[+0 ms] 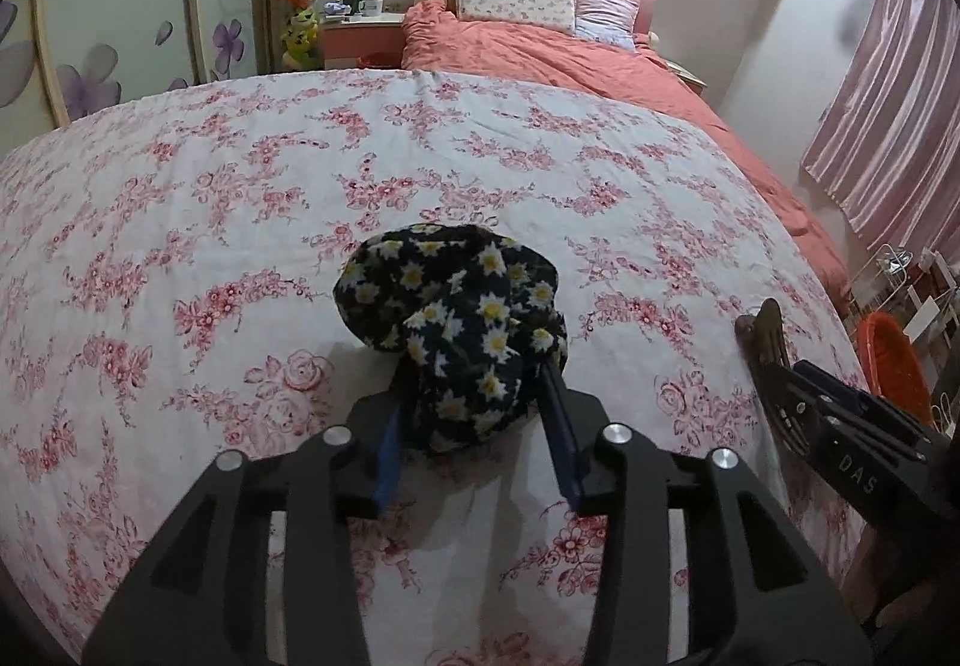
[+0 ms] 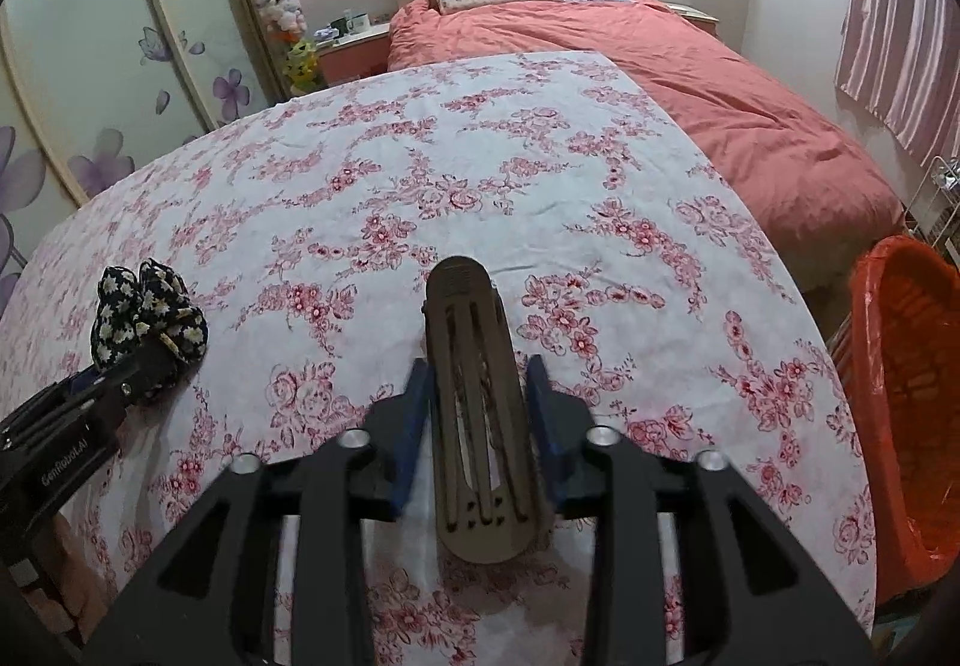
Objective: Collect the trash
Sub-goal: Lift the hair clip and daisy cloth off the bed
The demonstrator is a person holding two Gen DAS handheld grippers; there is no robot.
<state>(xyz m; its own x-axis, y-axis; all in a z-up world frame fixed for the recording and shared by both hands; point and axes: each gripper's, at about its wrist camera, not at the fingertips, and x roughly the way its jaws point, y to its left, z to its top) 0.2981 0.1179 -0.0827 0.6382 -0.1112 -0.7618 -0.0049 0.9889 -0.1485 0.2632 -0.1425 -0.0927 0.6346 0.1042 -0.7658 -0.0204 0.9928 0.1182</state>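
Observation:
My left gripper [image 1: 477, 405] is shut on a crumpled black cloth with white daisies [image 1: 456, 318], which rests on the floral-covered table [image 1: 210, 222]. It also shows at the left of the right wrist view [image 2: 144, 312]. My right gripper [image 2: 480, 396] is shut on a flat brown oval piece with long slots [image 2: 477, 414], held just above the table [image 2: 360, 174]. The brown piece also shows at the right of the left wrist view [image 1: 765, 330]. An orange bin [image 2: 906, 396] lined with an orange bag stands off the table's right edge.
A bed with a salmon duvet [image 2: 690, 84] and two pillows lies beyond the table. A nightstand [image 1: 360, 27] with mugs and a stack of plush toys stand at the back left. Wardrobe doors with purple flowers line the left. Pink curtains [image 1: 888, 126] hang right.

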